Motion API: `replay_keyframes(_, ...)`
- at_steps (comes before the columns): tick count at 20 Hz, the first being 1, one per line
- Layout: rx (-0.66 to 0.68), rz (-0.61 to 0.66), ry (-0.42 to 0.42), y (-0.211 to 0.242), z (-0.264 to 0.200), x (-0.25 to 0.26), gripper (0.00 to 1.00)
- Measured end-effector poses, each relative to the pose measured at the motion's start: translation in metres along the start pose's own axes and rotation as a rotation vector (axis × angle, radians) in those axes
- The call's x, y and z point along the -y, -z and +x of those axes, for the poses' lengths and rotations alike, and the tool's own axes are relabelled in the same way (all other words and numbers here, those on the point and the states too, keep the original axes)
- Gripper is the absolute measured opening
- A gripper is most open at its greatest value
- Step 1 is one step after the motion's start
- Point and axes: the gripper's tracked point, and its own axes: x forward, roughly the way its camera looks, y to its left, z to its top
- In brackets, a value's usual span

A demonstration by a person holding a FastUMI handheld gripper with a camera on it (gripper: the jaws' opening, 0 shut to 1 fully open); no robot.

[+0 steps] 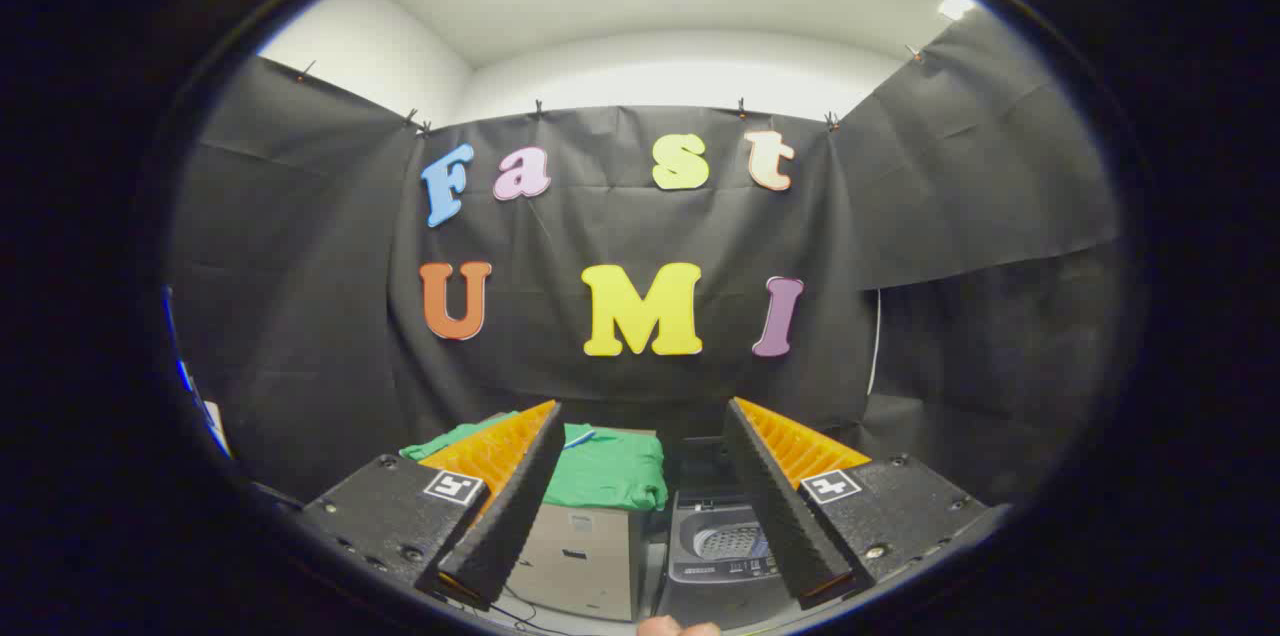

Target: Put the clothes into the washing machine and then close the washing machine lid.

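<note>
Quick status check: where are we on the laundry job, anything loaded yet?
Nothing loaded yet. The green garment lies folded on the grey box, beyond the fingers. The gripper is open and holds nothing. The washing machine beside the box has its lid up, drum showing. Left: grasp the garment, drop it in the drum, shut the lid.

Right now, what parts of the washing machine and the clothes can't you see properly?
- Small grey top-loading washing machine, gripper view: the tool's open fingers cross its right side, so its full width and its lid stay hidden.
- Inside the drum: too small and dark to tell whether anything lies there.
- Folded green cloth garment on the pale box-shaped cabinet: one finger covers its left part; how many pieces it is cannot be told.
</note>
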Motion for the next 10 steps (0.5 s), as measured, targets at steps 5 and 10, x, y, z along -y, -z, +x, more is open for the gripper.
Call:
replay_keyframes(5, -0.003, 0.002, -0.002, 0.0012, 0.0004, 0.0045, 1.0)
replay_keyframes(10, -0.018, -0.003, -0.003, 0.0046, 0.0079, 0.002, 1.0)
